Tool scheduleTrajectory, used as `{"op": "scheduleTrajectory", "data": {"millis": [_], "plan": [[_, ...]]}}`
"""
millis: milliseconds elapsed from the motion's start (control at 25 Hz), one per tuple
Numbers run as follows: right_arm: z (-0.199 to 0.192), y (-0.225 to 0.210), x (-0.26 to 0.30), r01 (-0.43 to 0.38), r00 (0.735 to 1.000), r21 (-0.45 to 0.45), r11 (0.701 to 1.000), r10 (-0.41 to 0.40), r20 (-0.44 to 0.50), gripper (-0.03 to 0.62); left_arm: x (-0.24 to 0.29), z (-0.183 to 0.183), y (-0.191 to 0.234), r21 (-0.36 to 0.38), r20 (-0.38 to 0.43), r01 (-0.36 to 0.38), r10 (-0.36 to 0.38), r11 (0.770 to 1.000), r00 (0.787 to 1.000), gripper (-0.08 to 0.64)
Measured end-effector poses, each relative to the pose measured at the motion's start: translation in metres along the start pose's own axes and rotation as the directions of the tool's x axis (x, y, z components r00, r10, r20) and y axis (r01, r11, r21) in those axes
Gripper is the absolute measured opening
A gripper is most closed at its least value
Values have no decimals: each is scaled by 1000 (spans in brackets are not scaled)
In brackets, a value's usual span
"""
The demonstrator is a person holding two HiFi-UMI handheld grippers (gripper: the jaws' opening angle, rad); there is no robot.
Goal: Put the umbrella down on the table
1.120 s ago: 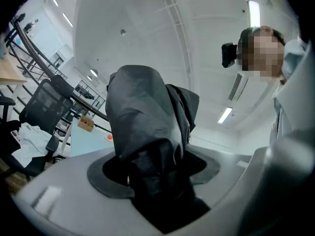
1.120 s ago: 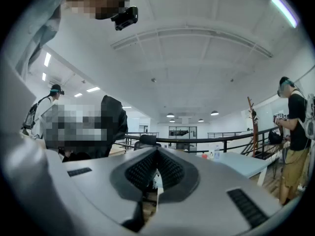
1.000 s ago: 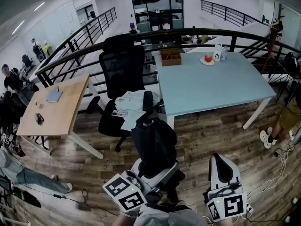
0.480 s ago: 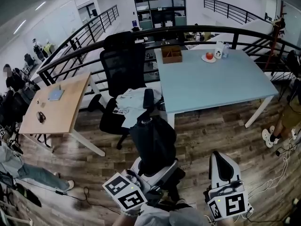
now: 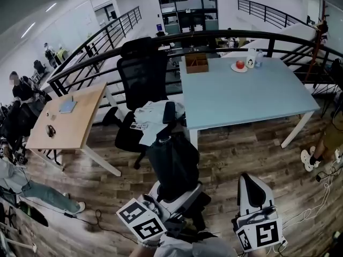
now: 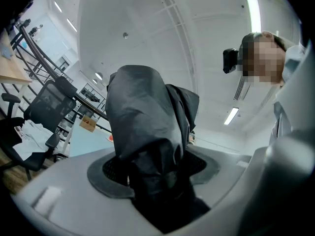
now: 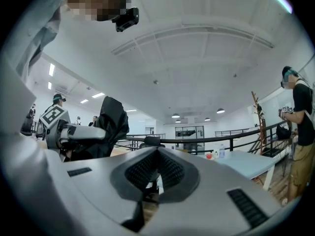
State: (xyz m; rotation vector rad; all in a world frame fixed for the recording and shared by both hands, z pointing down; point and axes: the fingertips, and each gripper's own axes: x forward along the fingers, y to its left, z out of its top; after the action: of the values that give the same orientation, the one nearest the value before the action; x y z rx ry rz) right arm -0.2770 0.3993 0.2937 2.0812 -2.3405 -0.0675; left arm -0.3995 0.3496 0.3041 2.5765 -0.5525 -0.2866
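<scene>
A folded black umbrella [image 5: 174, 165] stands upright in my left gripper [image 5: 177, 194], whose jaws are shut on its lower end. In the left gripper view the umbrella [image 6: 147, 132] fills the middle and rises out from between the pads. It also shows in the right gripper view as a dark bundle [image 7: 110, 119] at the left. My right gripper [image 5: 253, 194] is held low at the right, shut with nothing in it; its pads [image 7: 157, 173] meet. The light blue table [image 5: 246, 98] lies ahead, some way beyond both grippers.
A black office chair [image 5: 140, 82] draped with white cloth [image 5: 153, 119] stands left of the blue table. On that table's far end are a wooden box [image 5: 196, 63], a plate with a red fruit [image 5: 239, 65] and a bottle. A wooden desk [image 5: 67, 119] is at the left. People stand around the edges.
The view has drifted slightly, so the tables and chair sit a little lower and to the right. Both grippers and the umbrella hold the same pose.
</scene>
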Motion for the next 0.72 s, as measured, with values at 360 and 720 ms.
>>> {"op": "scheduleTrajectory", "data": {"millis": [360, 720], "plan": [[3, -31, -33, 3, 1000, -4, 1000, -3, 22, -2, 20, -13, -32, 9, 15, 11, -11, 1000, 1000, 288], [-5, -54, -40, 47, 999, 7, 999, -47, 16, -2, 44, -17, -35, 20, 1, 39, -39, 999, 999, 288]]}}
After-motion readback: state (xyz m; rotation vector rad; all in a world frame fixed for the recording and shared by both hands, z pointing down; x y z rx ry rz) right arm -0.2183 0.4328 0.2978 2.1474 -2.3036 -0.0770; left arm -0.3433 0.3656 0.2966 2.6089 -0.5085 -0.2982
